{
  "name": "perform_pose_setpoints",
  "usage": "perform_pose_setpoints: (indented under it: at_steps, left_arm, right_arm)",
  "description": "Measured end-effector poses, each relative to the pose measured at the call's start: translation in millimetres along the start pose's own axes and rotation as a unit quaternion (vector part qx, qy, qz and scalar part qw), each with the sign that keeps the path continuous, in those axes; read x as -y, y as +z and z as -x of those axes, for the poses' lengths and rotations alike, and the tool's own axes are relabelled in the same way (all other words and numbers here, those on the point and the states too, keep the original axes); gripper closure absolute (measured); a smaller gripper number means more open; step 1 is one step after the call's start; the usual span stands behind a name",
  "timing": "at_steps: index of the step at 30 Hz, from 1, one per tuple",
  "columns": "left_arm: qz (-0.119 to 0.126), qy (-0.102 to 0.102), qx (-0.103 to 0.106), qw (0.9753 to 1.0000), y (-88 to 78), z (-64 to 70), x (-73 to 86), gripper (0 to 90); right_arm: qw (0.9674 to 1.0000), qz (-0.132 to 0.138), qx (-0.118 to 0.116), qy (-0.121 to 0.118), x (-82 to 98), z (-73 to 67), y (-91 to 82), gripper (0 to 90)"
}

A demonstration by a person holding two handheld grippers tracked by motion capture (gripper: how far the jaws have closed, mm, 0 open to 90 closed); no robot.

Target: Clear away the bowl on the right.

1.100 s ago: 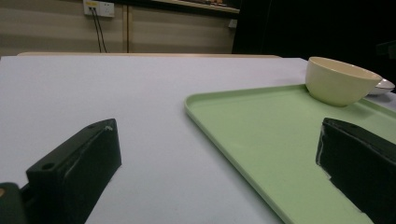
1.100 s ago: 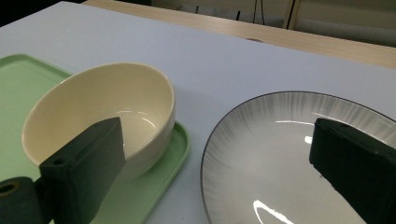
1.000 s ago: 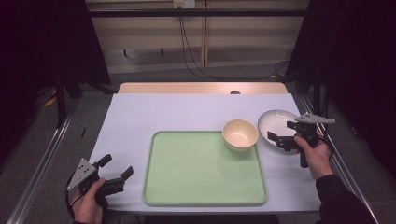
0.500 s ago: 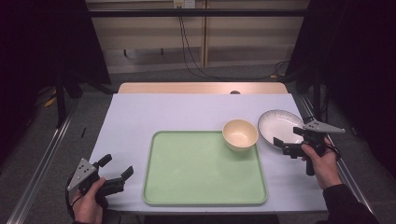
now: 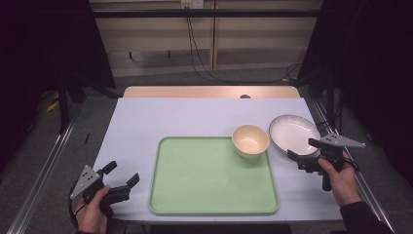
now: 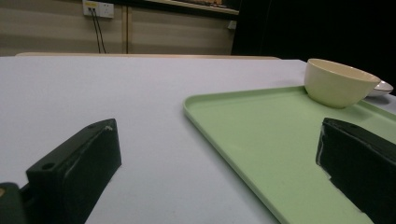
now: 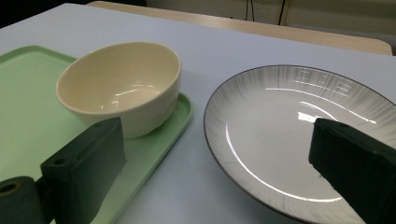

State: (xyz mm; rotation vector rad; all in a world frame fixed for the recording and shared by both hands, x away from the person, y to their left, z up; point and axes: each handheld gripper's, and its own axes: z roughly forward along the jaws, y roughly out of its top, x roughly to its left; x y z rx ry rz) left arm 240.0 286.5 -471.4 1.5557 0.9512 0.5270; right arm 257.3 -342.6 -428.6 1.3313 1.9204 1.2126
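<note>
A light green tray (image 5: 195, 180) (image 6: 280, 144) (image 7: 28, 107) lies in the middle of the table's near half. An empty cream bowl (image 5: 250, 141) (image 6: 338, 81) (image 7: 121, 86) sits on the tray's far right corner. Just right of it an empty white plate (image 5: 294, 133) (image 7: 299, 135) with a dark rim rests on the table. My right gripper (image 5: 303, 152) (image 7: 219, 182) hovers open at the plate's near edge, jaws wide, nothing between them. My left gripper (image 5: 122, 176) (image 6: 215, 177) stands open at the near left, pointing across the tray's left edge, and holds nothing.
The white tabletop (image 5: 195, 117) stretches bare behind the tray, with a wooden strip (image 5: 209, 91) at its far edge. Metal rails (image 5: 44, 170) run along both sides. Cables (image 5: 195, 48) hang on the wall behind. The person's hands hold both grippers near the front edge.
My right gripper has drawn back from over the plate toward the near right and now sits at the plate's near edge. The left gripper, bowl, plate and tray have stayed put.
</note>
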Motion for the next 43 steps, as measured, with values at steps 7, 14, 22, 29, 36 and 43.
perform_pose_setpoints:
  at_steps: [7,14,22,29,36,43]
  left_arm:
    - [0.000,0.000,0.001,1.0000,0.6,0.5,-0.2,0.1]
    - [0.001,0.000,0.001,1.0000,0.3,0.7,-0.3,0.1]
    - [0.001,-0.001,0.004,1.0000,-0.5,0.1,-0.1,0.1]
    - [0.003,-0.002,0.000,1.0000,-1.4,0.8,0.2,0.1]
    - [0.003,0.000,0.002,1.0000,-1.3,1.1,-0.3,0.0]
    - [0.003,-0.002,0.001,1.0000,-1.0,0.2,-0.1,0.1]
  right_arm:
    - [0.9999,-0.003,-0.008,-0.010,9.0,-5.4,-7.0,3.4]
    - [0.9999,-0.006,-0.008,-0.008,19.5,-11.1,-15.5,3.3]
    - [0.9999,-0.001,-0.010,-0.007,27.5,-15.2,-22.5,3.3]
    - [0.9998,-0.005,-0.018,0.004,38.6,-15.1,-30.7,3.1]
    - [0.9999,-0.013,-0.008,-0.001,50.0,-13.8,-34.2,2.7]
    - [0.9997,-0.020,-0.006,-0.013,51.1,-16.4,-31.0,2.7]
